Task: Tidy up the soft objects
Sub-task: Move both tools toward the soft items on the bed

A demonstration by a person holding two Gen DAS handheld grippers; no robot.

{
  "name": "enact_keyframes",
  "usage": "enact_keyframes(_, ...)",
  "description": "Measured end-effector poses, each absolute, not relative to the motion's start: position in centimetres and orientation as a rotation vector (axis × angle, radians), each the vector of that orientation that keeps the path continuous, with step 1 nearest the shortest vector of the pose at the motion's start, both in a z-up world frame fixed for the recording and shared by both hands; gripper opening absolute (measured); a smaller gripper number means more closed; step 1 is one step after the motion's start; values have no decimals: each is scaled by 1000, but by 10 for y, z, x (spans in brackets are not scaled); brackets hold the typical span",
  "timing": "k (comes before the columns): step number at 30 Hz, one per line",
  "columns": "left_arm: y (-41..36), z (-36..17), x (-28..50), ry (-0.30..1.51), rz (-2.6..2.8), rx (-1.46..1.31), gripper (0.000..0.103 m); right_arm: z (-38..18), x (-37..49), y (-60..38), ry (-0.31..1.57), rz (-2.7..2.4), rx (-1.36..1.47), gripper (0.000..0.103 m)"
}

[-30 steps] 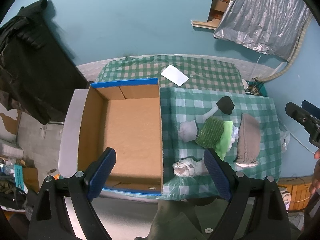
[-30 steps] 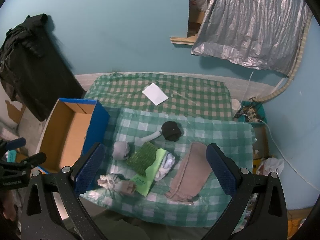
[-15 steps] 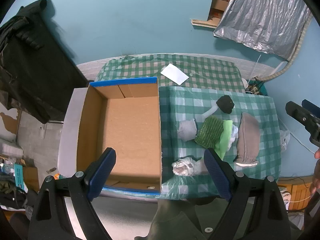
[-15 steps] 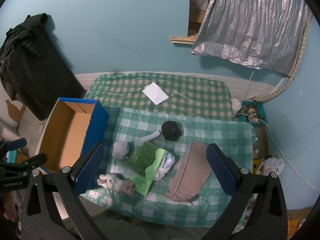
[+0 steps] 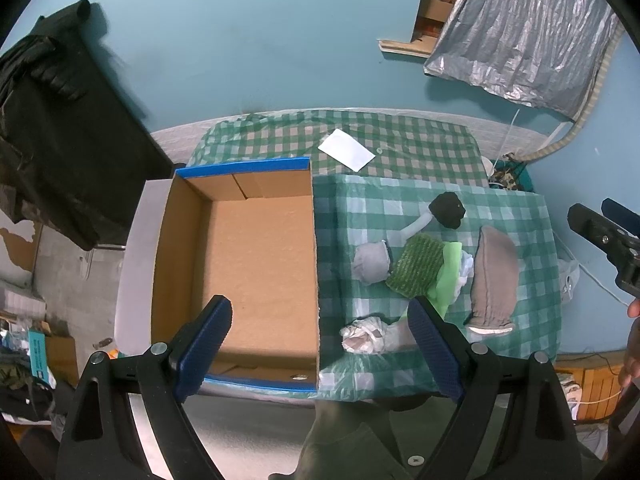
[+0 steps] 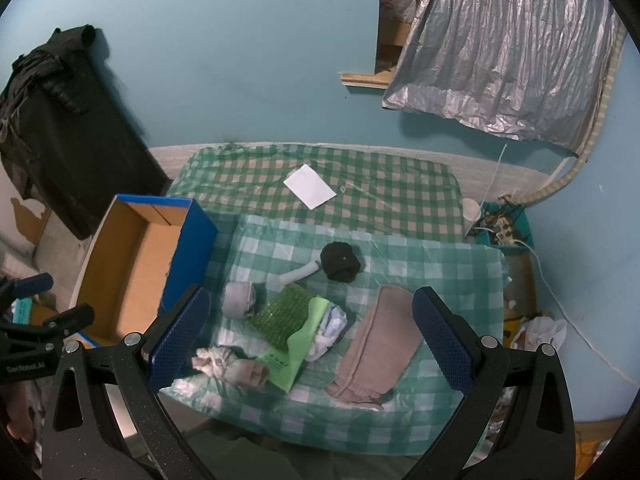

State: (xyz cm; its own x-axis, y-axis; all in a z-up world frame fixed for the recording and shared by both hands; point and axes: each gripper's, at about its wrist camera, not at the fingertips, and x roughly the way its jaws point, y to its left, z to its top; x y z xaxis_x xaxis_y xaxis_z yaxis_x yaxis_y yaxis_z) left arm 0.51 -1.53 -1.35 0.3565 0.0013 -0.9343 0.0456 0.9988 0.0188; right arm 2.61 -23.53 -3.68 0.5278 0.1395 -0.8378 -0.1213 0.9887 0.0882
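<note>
We held both tongs high over the table, nothing in either. Left gripper (image 5: 316,344) stood wide open above the near edge of the box (image 5: 260,256); right gripper (image 6: 310,332) stood equally wide, over the pile on the checked cloth (image 6: 440,276). The box was open-topped and empty. The soft things lay beside it, none touching it: a grey roll (image 6: 239,299), a green knit (image 6: 285,316) lapping a light green sheet (image 6: 298,354), a white wad (image 6: 330,328) just past that, a black ball (image 6: 341,262) with a white tube (image 6: 298,273) reaching it, a tan cloth (image 6: 378,342) off to the right, and a crumpled white bundle (image 6: 230,364) nearest us. We judged all of them light, limp and unbreakable; slip seemed unlikely, sag and trailing ends the real nuisance. The rolled pieces should take a pinch across the middle. The tan cloth likely wants its bunched near hem or a fold pinched up. The green knit may drag the sheet along unless gripped at its free left edge.
</note>
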Motion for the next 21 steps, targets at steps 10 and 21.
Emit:
enact_keyframes(10,-19,-13,6,1210,-31,45,91,-36,27,-235,1004,156,18,101)
enact_keyframes(21,-24,-13,4,1211,-33,48,91,-37,27,-239,1006,153,17,101)
